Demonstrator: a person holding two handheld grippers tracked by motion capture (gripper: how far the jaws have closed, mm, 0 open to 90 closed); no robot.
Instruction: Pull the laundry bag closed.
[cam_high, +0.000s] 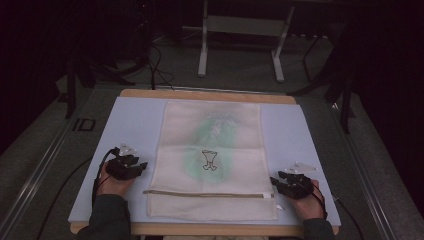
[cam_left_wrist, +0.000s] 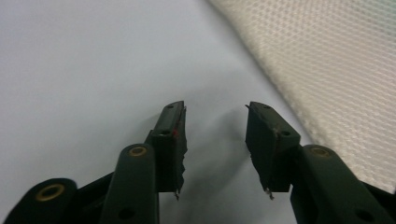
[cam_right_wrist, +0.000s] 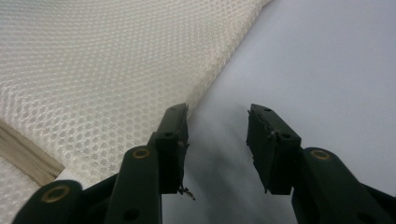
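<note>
A cream mesh laundry bag (cam_high: 210, 160) lies flat on the pale blue table top (cam_high: 135, 125), zipper (cam_high: 207, 194) across its near end and a green garment faintly showing inside. My left gripper (cam_high: 137, 167) rests on the table just left of the bag's edge, open and empty. In the left gripper view its jaws (cam_left_wrist: 215, 135) stand apart over bare table, the mesh (cam_left_wrist: 336, 70) to their right. My right gripper (cam_high: 276, 182) sits at the bag's right edge near the zipper end, open. In the right gripper view its gripper (cam_right_wrist: 217, 140) lies beside the mesh (cam_right_wrist: 93, 70) edge.
The table's wooden rim (cam_high: 210, 95) runs along the far side. Beyond it stand a white metal stand (cam_high: 240, 40) and cables on a dark floor. Bare table lies left and right of the bag.
</note>
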